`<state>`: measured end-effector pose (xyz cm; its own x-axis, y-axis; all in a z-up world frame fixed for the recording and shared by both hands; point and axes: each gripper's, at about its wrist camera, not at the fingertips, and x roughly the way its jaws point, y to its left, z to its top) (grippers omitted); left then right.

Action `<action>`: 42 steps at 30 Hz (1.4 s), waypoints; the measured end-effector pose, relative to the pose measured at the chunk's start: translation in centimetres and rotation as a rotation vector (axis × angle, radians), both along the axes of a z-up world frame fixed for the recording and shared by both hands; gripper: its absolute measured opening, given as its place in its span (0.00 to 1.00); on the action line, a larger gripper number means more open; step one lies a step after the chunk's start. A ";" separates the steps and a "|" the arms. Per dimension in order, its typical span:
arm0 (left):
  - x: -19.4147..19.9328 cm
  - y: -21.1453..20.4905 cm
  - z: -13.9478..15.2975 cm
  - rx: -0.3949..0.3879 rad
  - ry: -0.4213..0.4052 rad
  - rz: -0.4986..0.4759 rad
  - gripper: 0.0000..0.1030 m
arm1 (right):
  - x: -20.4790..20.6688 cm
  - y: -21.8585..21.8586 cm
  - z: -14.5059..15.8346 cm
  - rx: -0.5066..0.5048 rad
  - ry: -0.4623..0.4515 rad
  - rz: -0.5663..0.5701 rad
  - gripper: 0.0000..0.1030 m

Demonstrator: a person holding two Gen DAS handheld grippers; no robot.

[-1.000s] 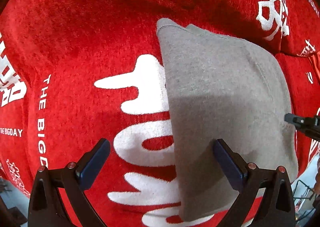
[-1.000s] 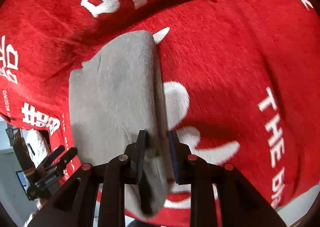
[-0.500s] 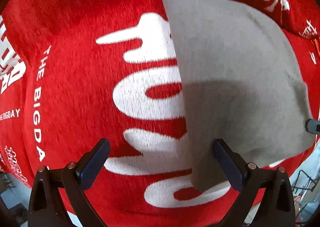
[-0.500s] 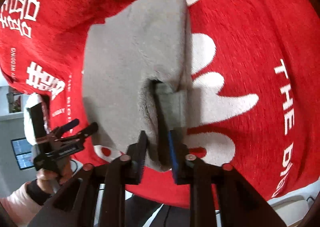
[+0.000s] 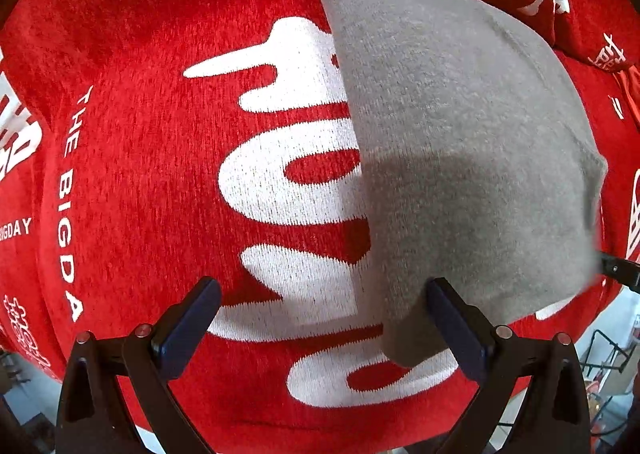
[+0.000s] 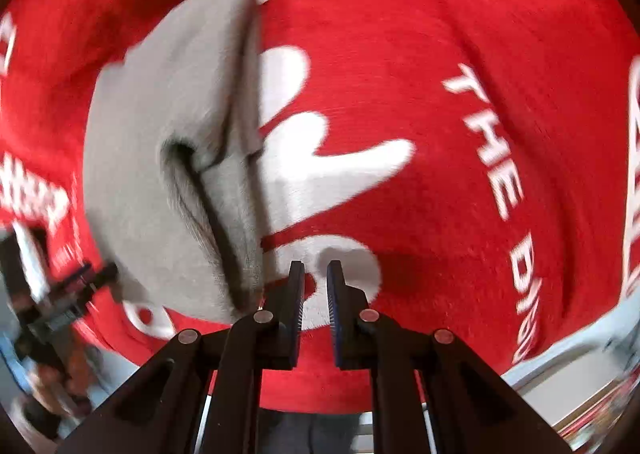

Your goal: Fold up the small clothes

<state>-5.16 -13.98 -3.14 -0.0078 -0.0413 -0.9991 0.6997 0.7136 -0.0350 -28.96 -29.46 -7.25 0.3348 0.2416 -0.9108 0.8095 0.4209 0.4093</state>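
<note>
Left wrist view: grey garment point(image 5: 460, 158) lies folded on the red cloth point(image 5: 140, 158), covering the right of its white lettering. Left gripper point(image 5: 324, 318) points down above it, jaws wide, right finger over the garment's lower edge. Right gripper point(image 6: 314, 294) sits just right of the garment, jaws nearly closed, nothing between them.

A red, fuzzy woven blanket point(image 5: 160, 182) with large white characters and small white lettering reading "THE BIGDAY" fills both views, rumpled into soft folds near the top. Past its lower right edge in the left wrist view stands a black wire rack point(image 5: 608, 354), blurred and partly cut off.
</note>
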 end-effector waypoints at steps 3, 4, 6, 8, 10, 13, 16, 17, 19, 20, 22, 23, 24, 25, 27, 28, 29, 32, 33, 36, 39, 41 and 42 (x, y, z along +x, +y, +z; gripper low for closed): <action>0.1 0.0 0.0 0.001 0.003 0.004 1.00 | -0.8 -0.8 0.5 -0.008 -0.012 -0.030 0.13; 0.1 -0.1 0.0 0.002 0.002 0.003 1.00 | -0.8 -0.7 0.8 -0.028 -0.021 -0.017 0.13; 0.0 -0.2 -0.1 0.004 -0.002 -0.006 1.00 | -0.6 -1.1 1.2 -0.034 -0.033 -0.020 0.13; -0.5 -0.4 0.4 0.006 -0.006 -0.019 1.00 | 0.0 -1.3 1.4 -0.035 -0.046 -0.025 0.13; -0.8 -0.6 0.5 0.007 -0.005 -0.026 1.00 | 0.0 -1.7 1.6 -0.035 -0.058 -0.031 0.13; -1.2 -0.9 0.6 0.009 -0.004 -0.033 1.00 | 0.6 -1.3 1.5 -0.032 -0.061 -0.032 0.13; -1.3 -1.2 0.6 0.015 -0.009 -0.044 1.00 | 1.0 -1.5 1.2 -0.025 -0.060 -0.037 0.17; -1.3 -1.3 0.6 0.017 -0.009 -0.048 1.00 | 1.2 -1.7 1.1 -0.022 -0.060 -0.040 0.20; -1.4 -1.4 0.8 0.016 -0.006 -0.054 1.00 | 0.9 -2.0 1.1 -0.021 -0.063 -0.048 0.35; -1.4 -1.4 0.9 0.013 -0.004 -0.054 1.00 | 0.9 -2.1 1.2 -0.024 -0.063 -0.052 0.45; -1.4 -1.9 1.6 0.001 -0.003 -0.052 1.00 | 1.0 -2.5 1.3 -0.031 -0.070 -0.053 0.53; -1.2 -2.0 2.0 -0.005 -0.004 -0.050 1.00 | 1.2 -2.7 1.4 -0.031 -0.073 -0.053 0.53; -0.7 -2.0 2.3 -0.011 -0.001 -0.048 1.00 | 1.4 -2.9 1.3 -0.030 -0.076 -0.054 0.53; -0.5 -2.0 2.6 -0.017 0.007 -0.043 1.00 | 1.7 -3.0 1.3 -0.028 -0.082 -0.057 0.56; 0.2 -2.1 3.2 -0.037 0.006 -0.020 1.00 | 2.1 -3.5 1.4 -0.021 -0.106 -0.067 0.66; 0.5 -2.3 3.5 -0.052 0.001 -0.012 1.00 | 2.3 -3.7 1.4 -0.018 -0.124 -0.072 0.68; 1.0 -2.4 4.0 -0.070 -0.009 -0.005 1.00 | 2.6 -3.9 1.5 -0.017 -0.140 -0.074 0.68; 1.9 -2.8 4.9 -0.095 -0.034 0.021 1.00 | 3.4 -4.4 1.8 -0.026 -0.164 -0.056 0.69; 2.2 -3.0 5.0 -0.096 -0.032 0.027 1.00 | 3.8 -4.5 1.8 -0.029 -0.168 -0.045 0.69; 3.5 -3.2 5.3 -0.100 -0.021 0.046 1.00 | 4.6 -4.8 1.8 -0.018 -0.183 -0.030 0.69; 4.5 -4.0 5.0 -0.093 -0.008 0.062 1.00 | 5.1 -5.1 1.3 0.011 -0.206 -0.021 0.69; 4.4 -4.4 4.6 -0.088 0.011 0.075 1.00 | 5.3 -5.3 0.9 0.031 -0.220 -0.020 0.69; 4.7 -4.5 4.4 -0.092 0.016 0.080 1.00 | 5.4 -5.4 0.7 0.043 -0.231 -0.021 0.69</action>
